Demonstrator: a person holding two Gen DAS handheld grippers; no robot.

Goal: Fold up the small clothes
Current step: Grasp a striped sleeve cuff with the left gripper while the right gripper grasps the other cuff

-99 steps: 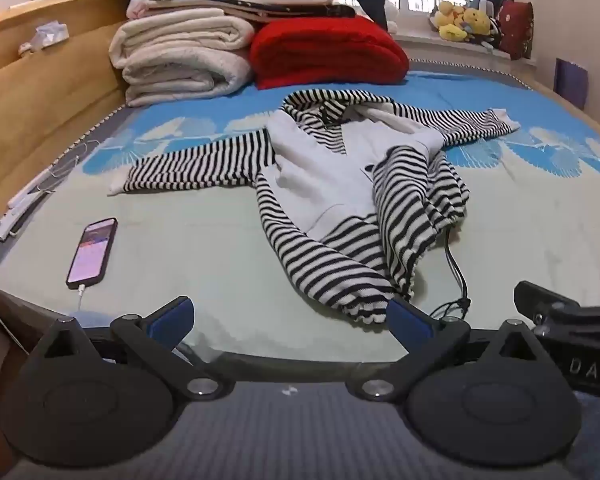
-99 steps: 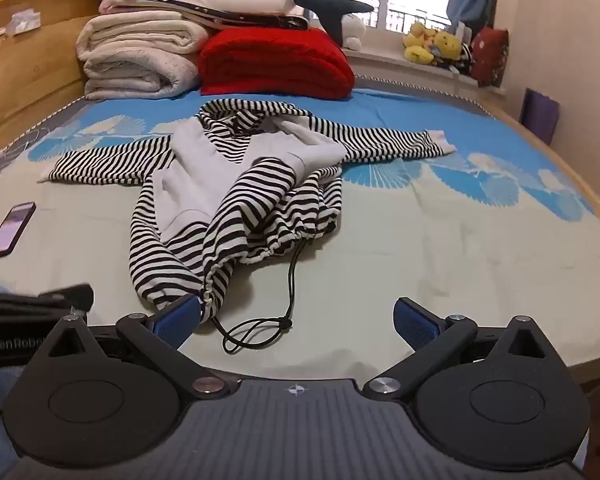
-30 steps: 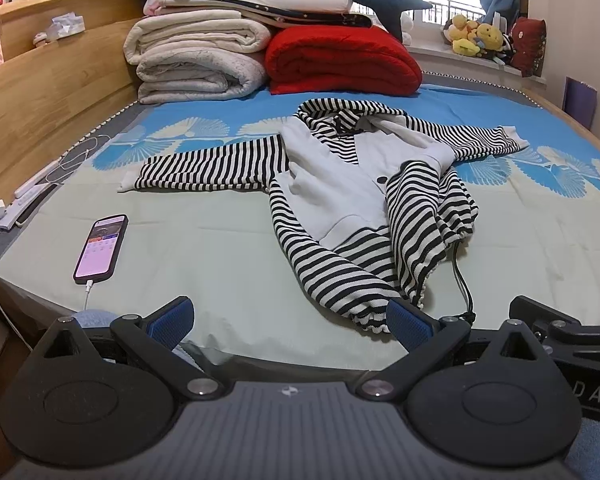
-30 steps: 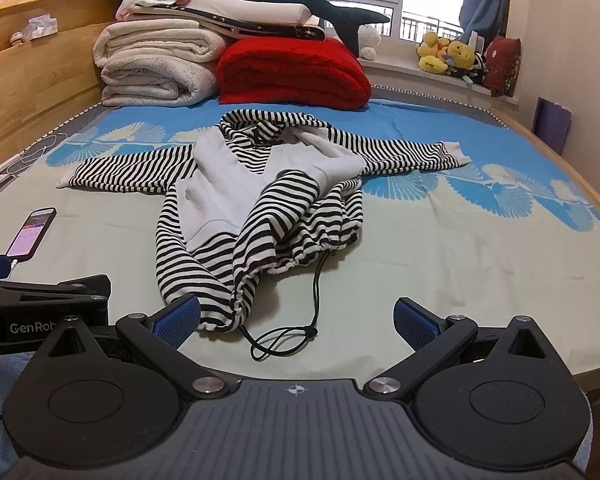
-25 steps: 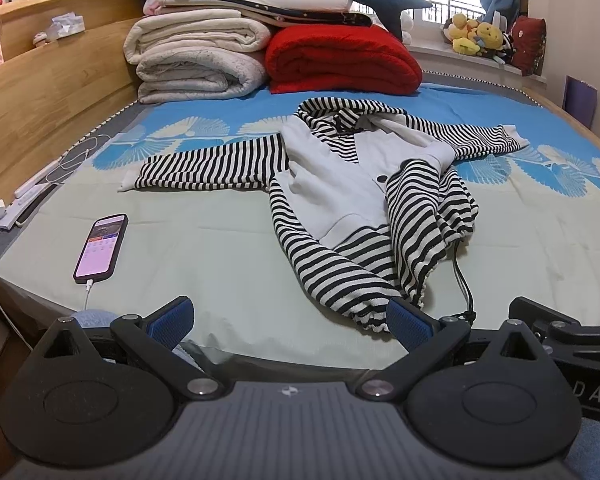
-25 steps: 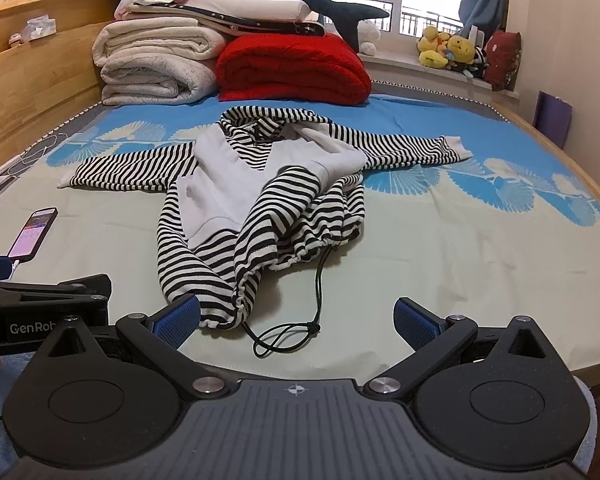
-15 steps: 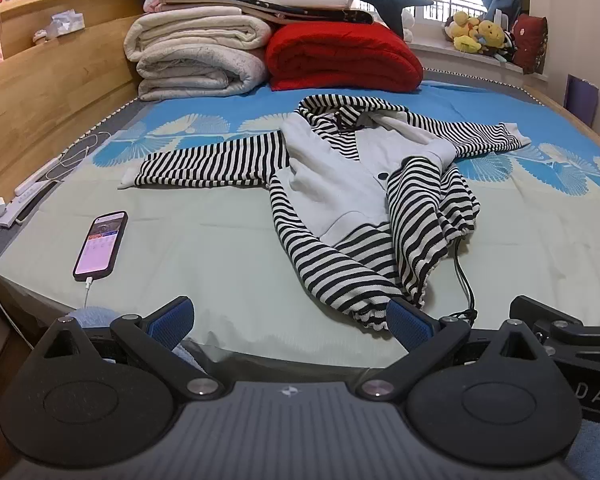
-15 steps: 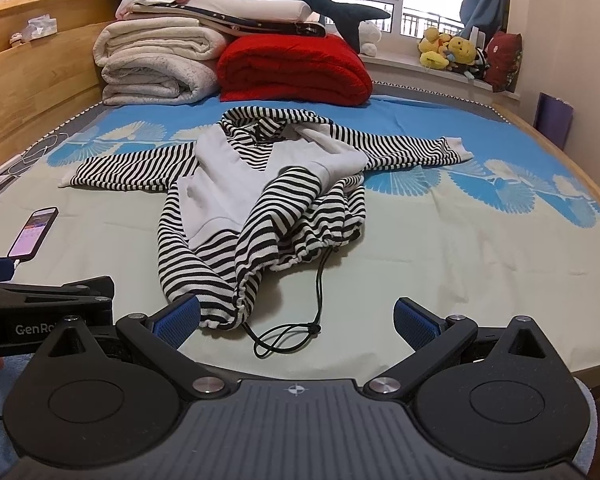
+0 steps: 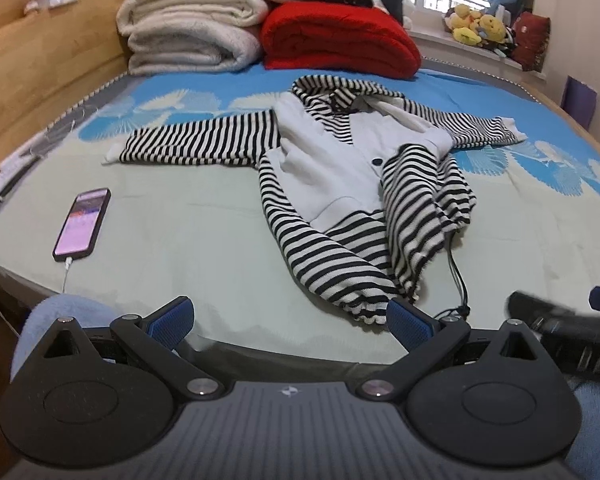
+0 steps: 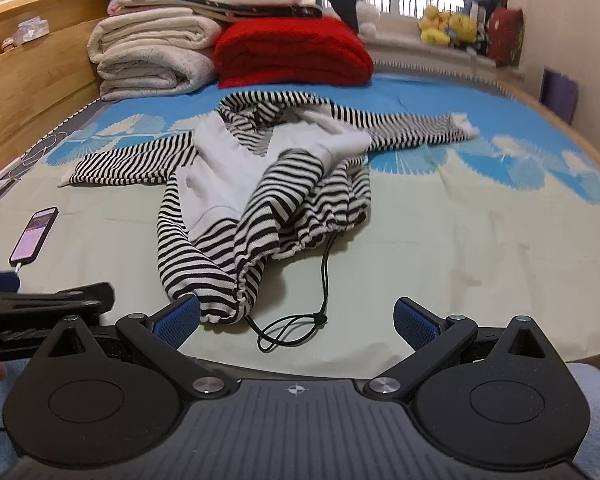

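Observation:
A small black-and-white striped hoodie with a grey front [image 9: 332,168] lies rumpled on the bed, sleeves spread left and right, its hem bunched toward me. It also shows in the right wrist view [image 10: 260,184]. A black drawstring [image 10: 300,320] trails from the hem toward the bed's near edge. My left gripper [image 9: 290,320] is open and empty at the near edge, left of the hem. My right gripper [image 10: 296,316] is open and empty, just short of the hem and drawstring.
A phone on a charging cable [image 9: 83,224] lies on the bed at the left. Folded blankets [image 9: 192,36] and a red quilt [image 9: 336,40] are stacked at the far end. A wooden bed frame [image 9: 40,64] runs along the left. Plush toys [image 9: 476,24] sit on the windowsill.
Both grippers have moved forward and slightly lower toward the hoodie's hem. The hoodie has not moved. Both stay open.

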